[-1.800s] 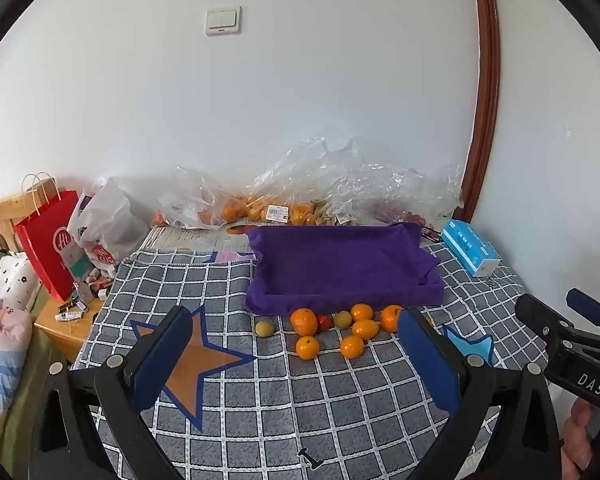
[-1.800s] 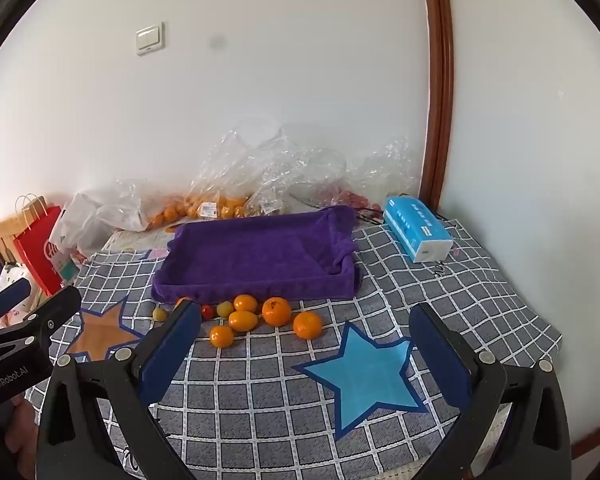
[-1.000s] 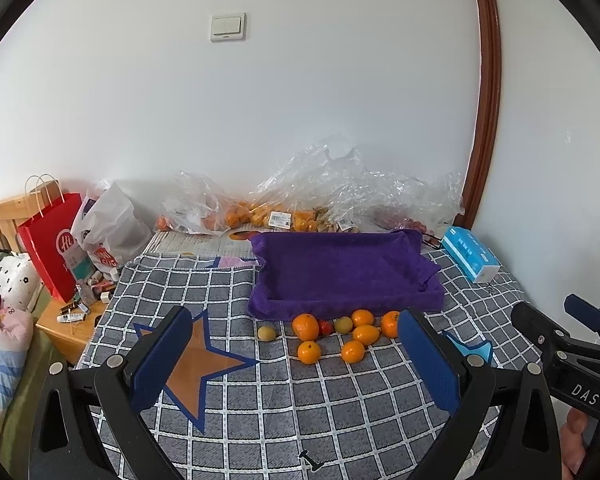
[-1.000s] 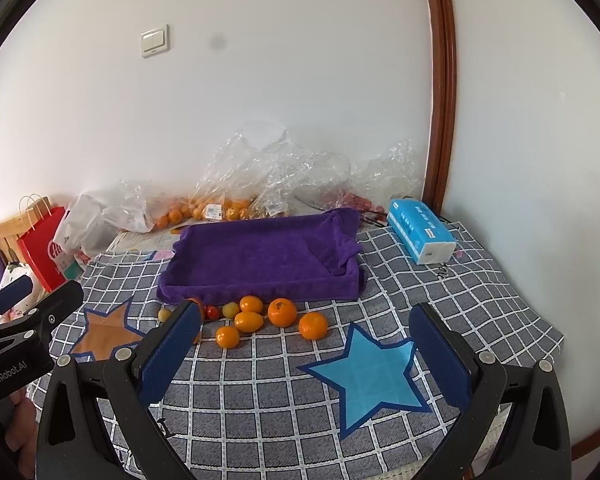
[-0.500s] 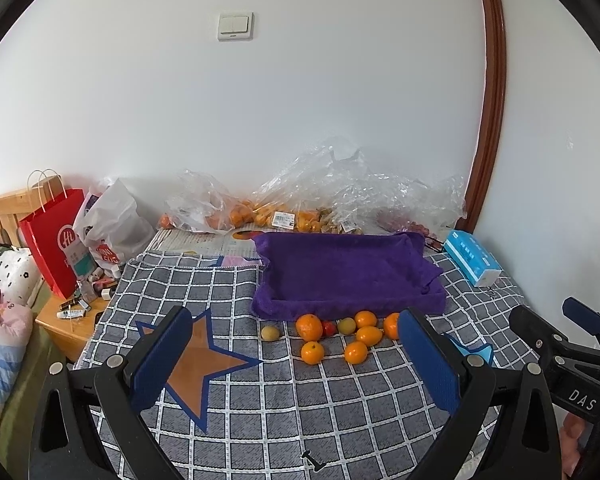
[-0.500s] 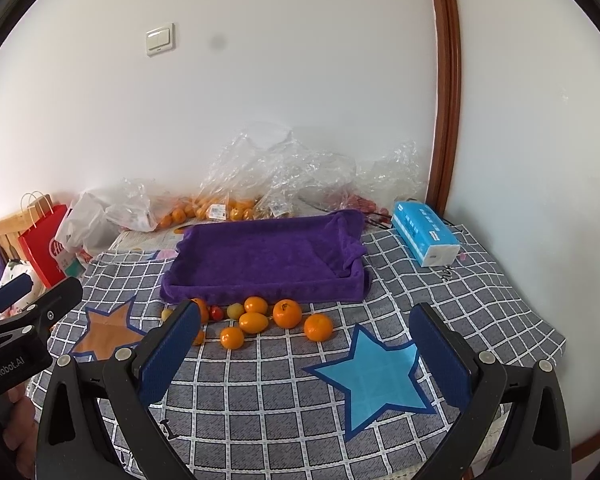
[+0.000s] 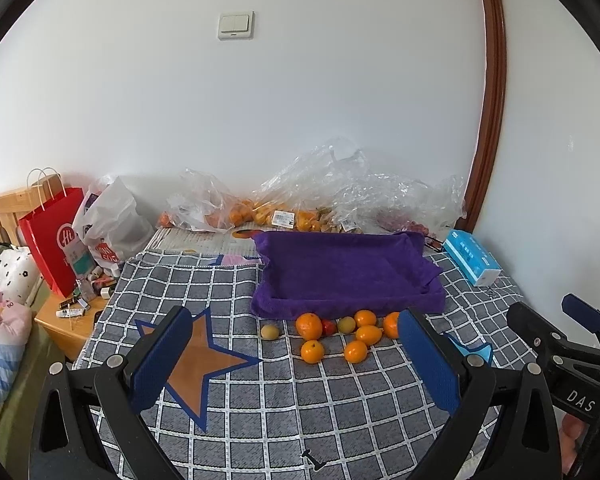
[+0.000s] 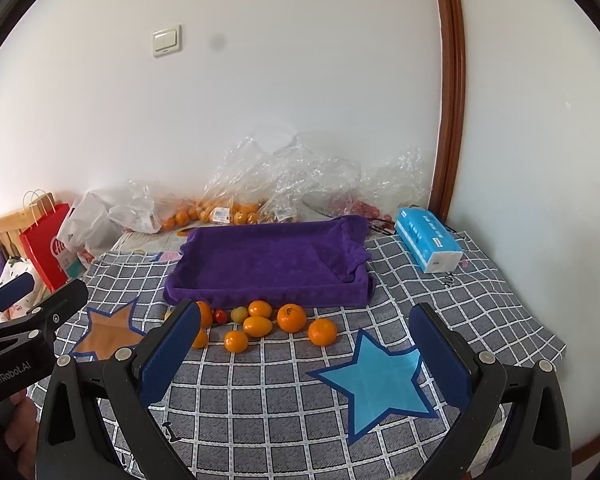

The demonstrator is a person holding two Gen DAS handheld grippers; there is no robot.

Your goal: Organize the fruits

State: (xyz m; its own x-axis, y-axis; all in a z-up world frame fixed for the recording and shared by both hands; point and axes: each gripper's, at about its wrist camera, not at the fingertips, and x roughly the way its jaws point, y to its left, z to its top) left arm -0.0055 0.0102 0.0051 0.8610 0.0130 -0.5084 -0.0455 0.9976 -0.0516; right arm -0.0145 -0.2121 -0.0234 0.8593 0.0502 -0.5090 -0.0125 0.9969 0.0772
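Start of the fruit sort: both grippers hover empty over the cloth-covered counter, nothing picked up yet.

The left gripper (image 7: 296, 364) and right gripper (image 8: 304, 360) each hold their blue-padded fingers spread wide with nothing between them. The loose fruits (image 8: 260, 326) lie in a cluster on the checked cloth (image 8: 260, 400) at 12 o'clock from both grippers, just in front of the empty purple tray (image 8: 268, 264). I count nine pieces: six orange citrus, one of them oval, two small yellow-green fruits, and one small red fruit (image 7: 329, 327). As I judge it, the next move is to bring one gripper down over a single fruit at the cluster's edge, close gently, and carry it into the tray. At 1 o'clock, a blue tissue pack (image 8: 428, 244).
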